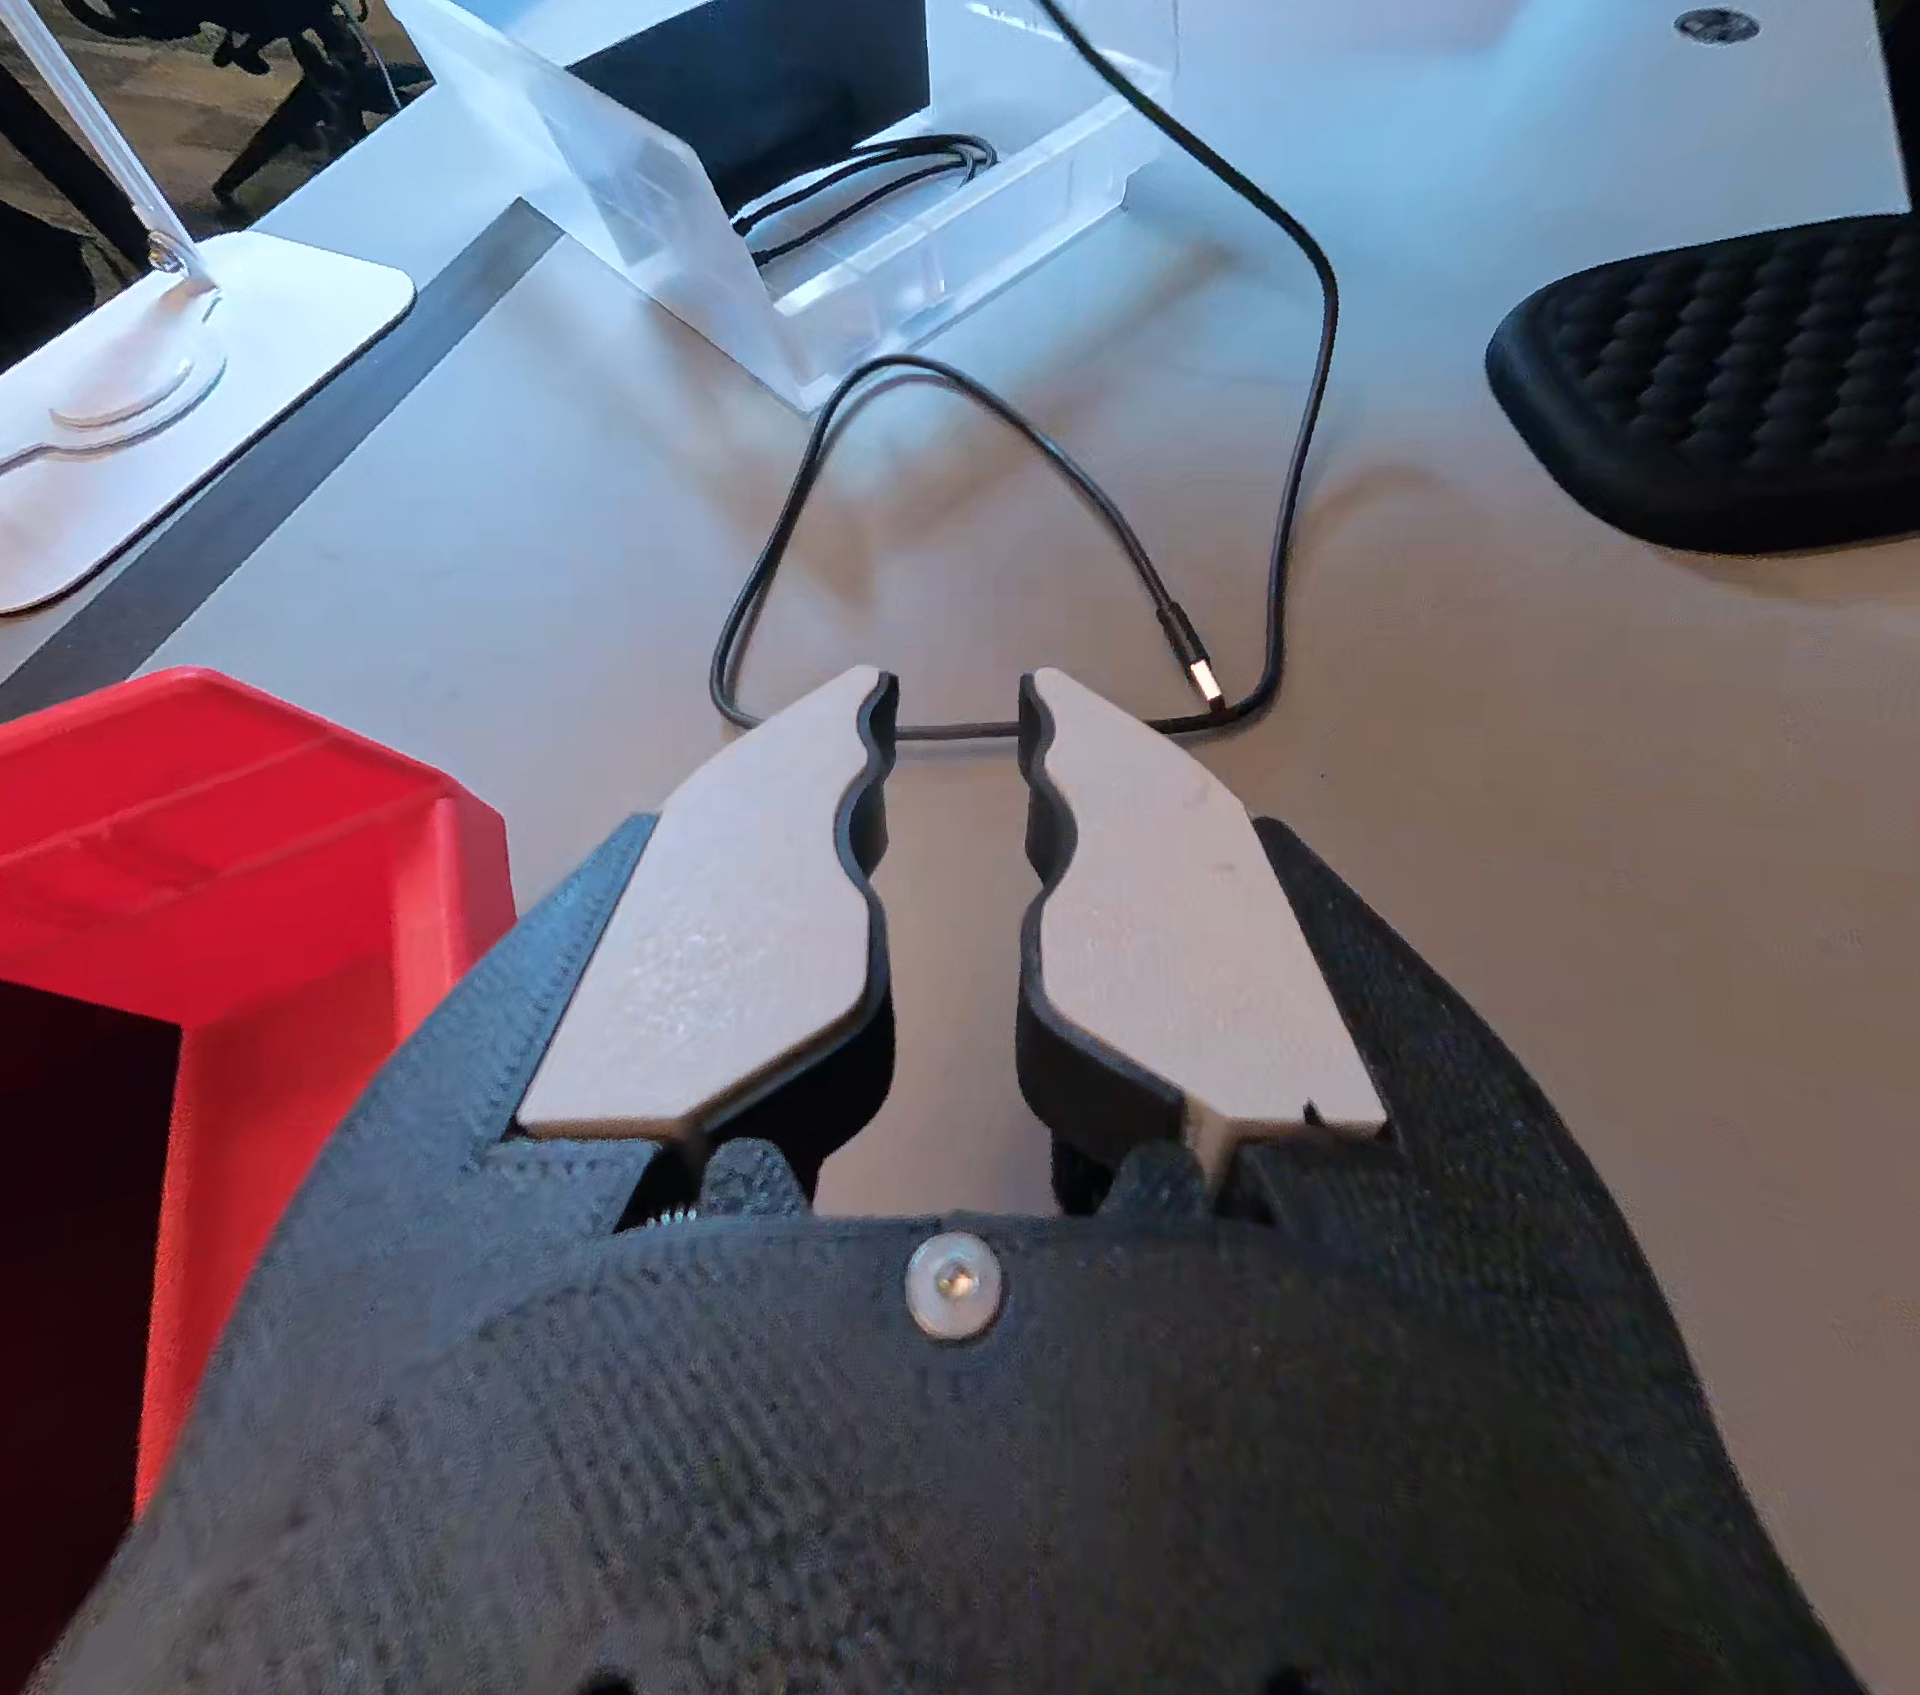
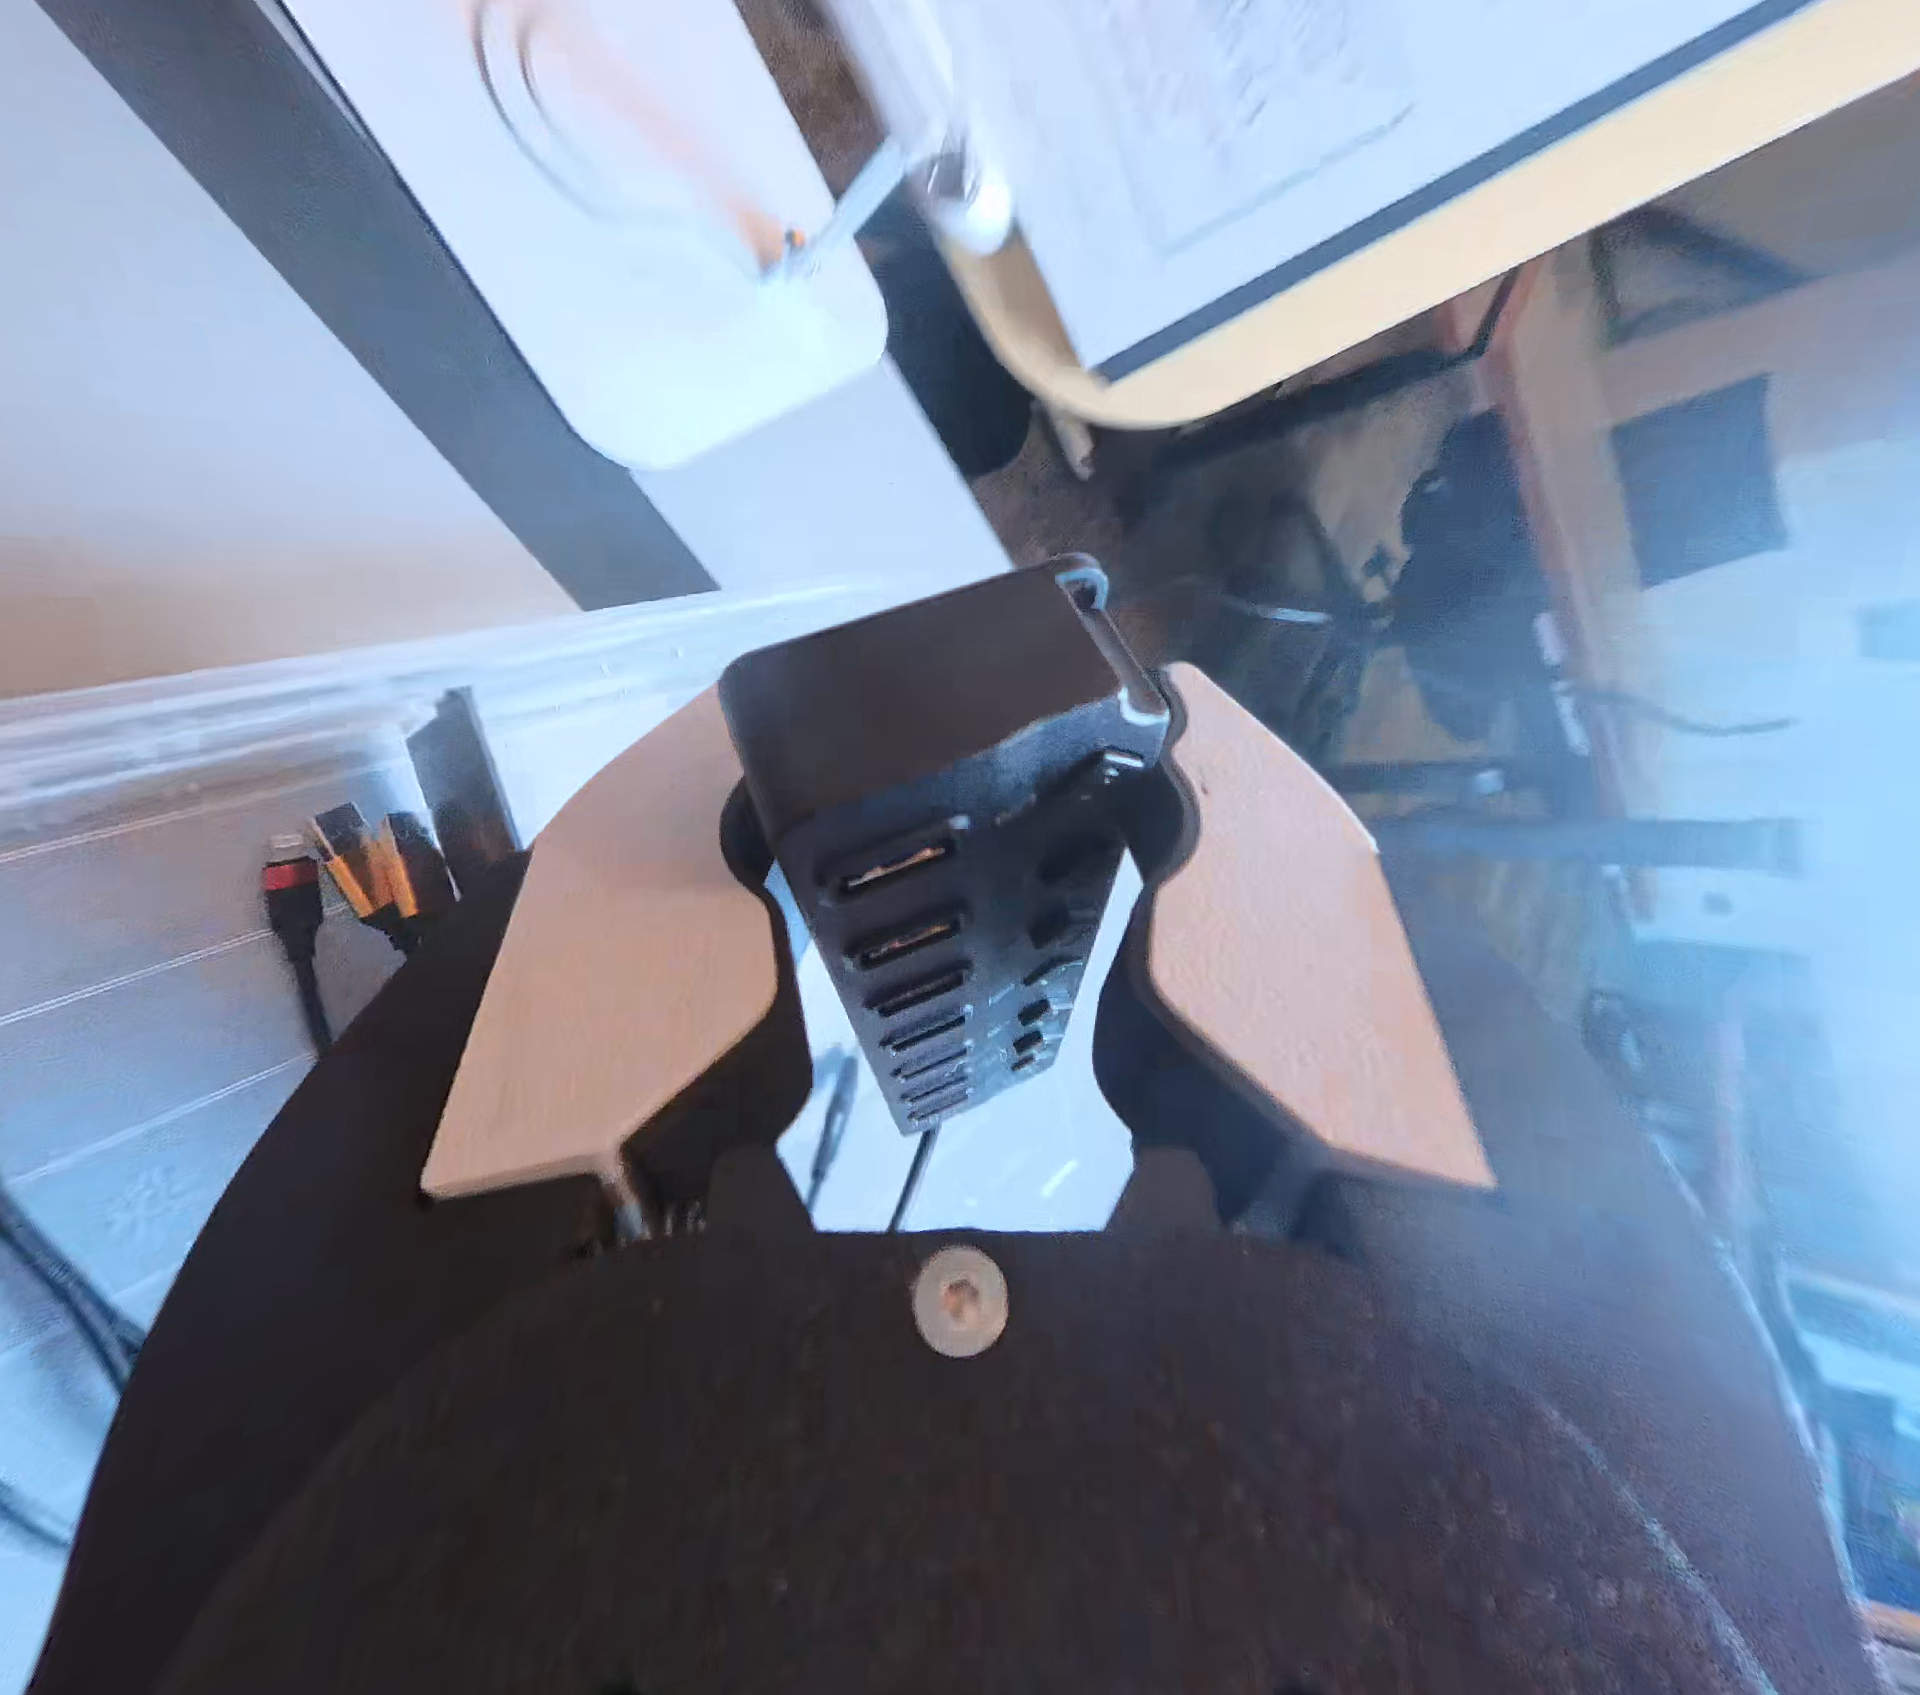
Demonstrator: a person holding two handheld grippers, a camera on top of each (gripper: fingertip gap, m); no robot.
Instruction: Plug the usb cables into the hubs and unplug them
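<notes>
USB cable (image 1: 1288, 440) slack on grey desk (image 1: 520, 606), looped; metal plug (image 1: 1205, 681) lying free just right of left gripper (image 1: 956, 715), long axis running away and leftward, tip pointing back toward camera. Left jaws narrowly parted, straddling a cable stretch, not clamped. Black hub (image 2: 935, 814) pinched in right gripper (image 2: 951, 772), held aloft, long axis toward camera, port rows facing viewer.

Risks: cord-only grip leaves plug dangling; hub may twist under insertion push; loop may snag clear bin (image 1: 644, 191).
</notes>
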